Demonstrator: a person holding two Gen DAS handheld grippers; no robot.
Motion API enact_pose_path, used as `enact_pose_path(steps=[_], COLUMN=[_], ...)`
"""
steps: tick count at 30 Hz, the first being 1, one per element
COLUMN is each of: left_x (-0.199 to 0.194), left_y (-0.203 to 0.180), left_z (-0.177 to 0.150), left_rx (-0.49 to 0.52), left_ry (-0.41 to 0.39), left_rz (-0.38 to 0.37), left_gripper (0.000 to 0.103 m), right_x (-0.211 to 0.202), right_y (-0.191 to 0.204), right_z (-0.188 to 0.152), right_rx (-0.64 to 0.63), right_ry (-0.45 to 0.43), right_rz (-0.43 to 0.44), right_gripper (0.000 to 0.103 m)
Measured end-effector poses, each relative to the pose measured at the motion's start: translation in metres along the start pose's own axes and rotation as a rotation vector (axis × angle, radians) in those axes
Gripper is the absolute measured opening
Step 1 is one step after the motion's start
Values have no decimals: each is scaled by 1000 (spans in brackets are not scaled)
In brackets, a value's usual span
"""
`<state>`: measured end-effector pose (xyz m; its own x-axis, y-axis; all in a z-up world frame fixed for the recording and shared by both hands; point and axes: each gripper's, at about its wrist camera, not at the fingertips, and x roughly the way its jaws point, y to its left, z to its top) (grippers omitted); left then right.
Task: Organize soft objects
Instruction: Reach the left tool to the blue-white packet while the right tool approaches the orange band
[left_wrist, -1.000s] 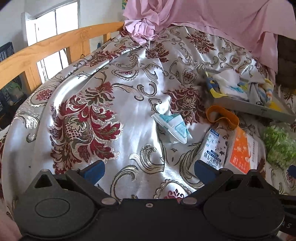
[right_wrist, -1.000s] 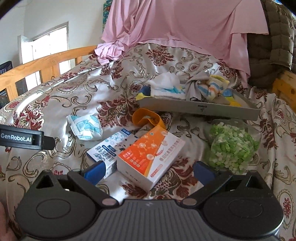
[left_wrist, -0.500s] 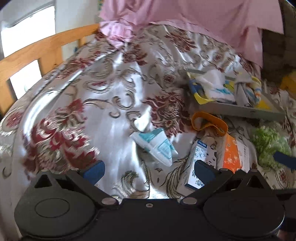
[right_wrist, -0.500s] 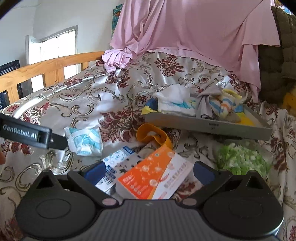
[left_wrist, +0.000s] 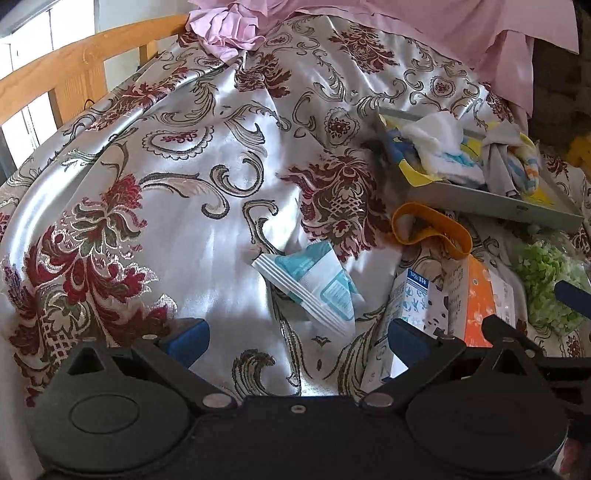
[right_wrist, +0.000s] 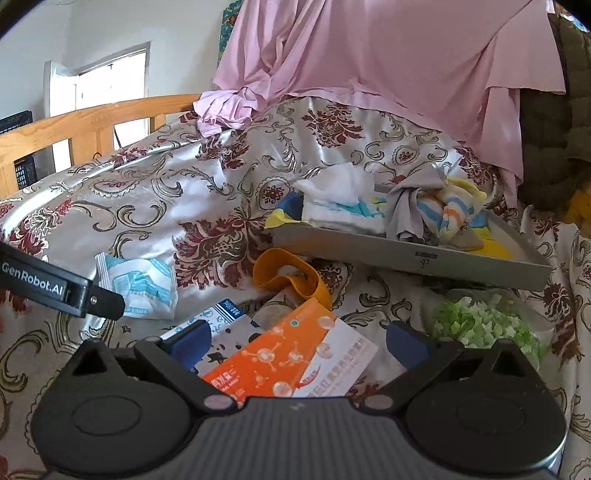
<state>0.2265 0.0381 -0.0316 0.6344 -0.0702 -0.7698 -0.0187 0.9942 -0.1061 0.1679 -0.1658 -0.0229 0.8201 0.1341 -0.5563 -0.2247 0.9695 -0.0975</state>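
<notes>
Both grippers are held open w/ nothing between the jaws: the left gripper (left_wrist: 297, 338) is aimed at the white-and-teal sachet pack (left_wrist: 314, 284), which lies crumpled on the satin bedspread (left_wrist: 177, 177) just ahead of it, and the right gripper (right_wrist: 297, 338) is poised over the orange box (right_wrist: 291, 360), which partly overlaps the blue-and-white carton (right_wrist: 225, 314). The grey tray (right_wrist: 424, 256) is seen further back, already loaded w/ a white cloth (right_wrist: 340, 199) and a striped towel (right_wrist: 443, 210); an orange band (right_wrist: 288, 275) lies just in front of it and a bag of green pieces (right_wrist: 484, 325) to the right. Risk 1: the sachet pack is thin and flat, so bedspread fabric could be pinched along w/ it, and the slick satin dragged, shifting everything nearby. Risk 2: the boxes are rigid, not soft, so a wrong pick by the right gripper is possible given its position. Risk 3: the carton is wedged under the orange box, so either could be toppled or slid if one is nudged. Risk 4: the two grippers are close together, so a clash is likely if both are advanced at once. The tray sits tilted on folds, so contents could be spilled if it's bumped.
</notes>
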Motion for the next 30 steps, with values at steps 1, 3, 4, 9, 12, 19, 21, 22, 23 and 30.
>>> enact_pose_path(steps=[1,3,4,9,12,19,21,22,23,30], left_x=[0,1,2,7,10,31,37,39,42,51], left_y=[1,2,2,7,10,14,17,18,20,29], left_z=[1,1,2,7,11,19,22,23,24,29], left_rx=[-6,-17,-21,-67,-107,-168,-191,-201,-211,-285], left_ry=[1,5,7,24,30,54,56,55,56,39], left_rz=[-2,-4,-5,-32,-84,-146,-164,-172,-179,-255], left_gripper=[102,102,102,102,102,102,102,102,102,102], right_x=[1,4,6,19,34,62,70,74,77,101], right_y=[1,2,2,3,2,0,-1,-2,-4,-8], right_z=[0,0,0,4,10,21,23,25,26,35], right_rx=[-5,-14,-18,-49,-80,-138,-151,-153,-152,-191], right_ry=[3,8,12,34,60,75,81,84,85,125], right_rz=[0,3,4,30,57,62,46,42,38,10], right_gripper=[103,103,103,103,103,103,103,103,103,103])
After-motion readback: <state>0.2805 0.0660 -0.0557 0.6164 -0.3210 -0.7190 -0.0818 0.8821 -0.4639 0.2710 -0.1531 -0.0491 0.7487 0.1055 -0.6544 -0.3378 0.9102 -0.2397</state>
